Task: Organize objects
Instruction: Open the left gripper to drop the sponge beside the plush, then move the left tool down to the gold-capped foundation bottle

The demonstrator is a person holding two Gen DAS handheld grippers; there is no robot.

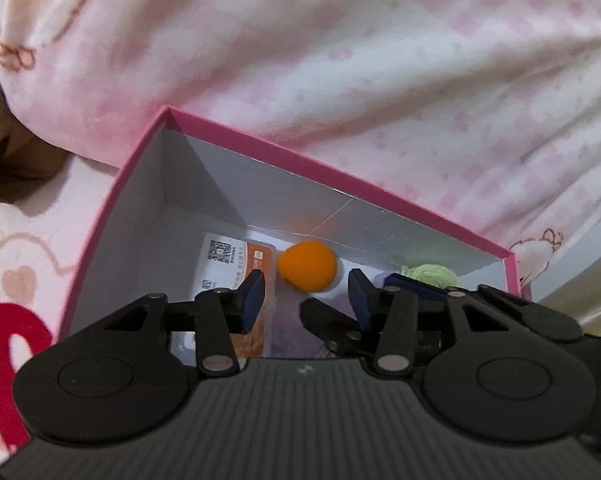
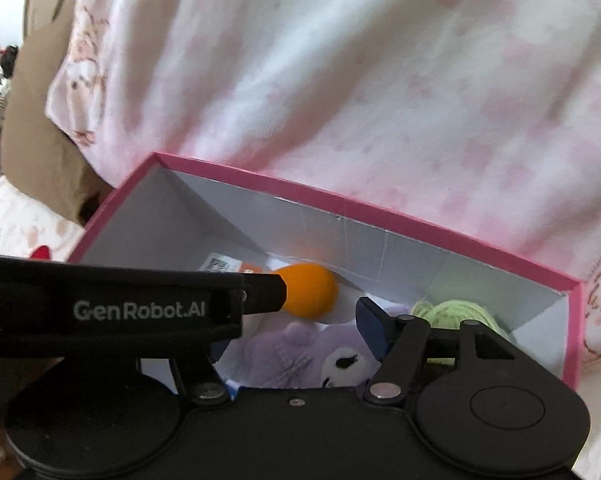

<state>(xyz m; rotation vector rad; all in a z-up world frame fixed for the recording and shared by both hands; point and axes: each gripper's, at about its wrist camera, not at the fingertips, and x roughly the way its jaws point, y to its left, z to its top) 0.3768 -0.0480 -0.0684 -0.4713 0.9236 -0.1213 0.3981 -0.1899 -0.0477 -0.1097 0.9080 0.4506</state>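
Observation:
A pink-rimmed box point(image 1: 260, 142) with grey inner walls lies on a bed; it also shows in the right wrist view point(image 2: 340, 200). Inside are an orange ball point(image 1: 307, 266) point(image 2: 308, 295), an orange and white packet point(image 1: 236, 260), a green yarn ball point(image 1: 430, 274) point(image 2: 458, 312) and a purple plush toy point(image 2: 300, 354). My left gripper point(image 1: 306, 300) is open and empty above the box, over the packet and ball. My right gripper point(image 2: 296, 332) is open and empty above the plush; the left gripper's body point(image 2: 140, 308) crosses in front of its left finger.
A pink and white blanket with cartoon prints point(image 1: 340, 60) point(image 2: 340, 80) is piled behind the box. A brown cushion point(image 2: 40, 128) lies at the left. A printed sheet with a red patch point(image 1: 12, 320) lies left of the box.

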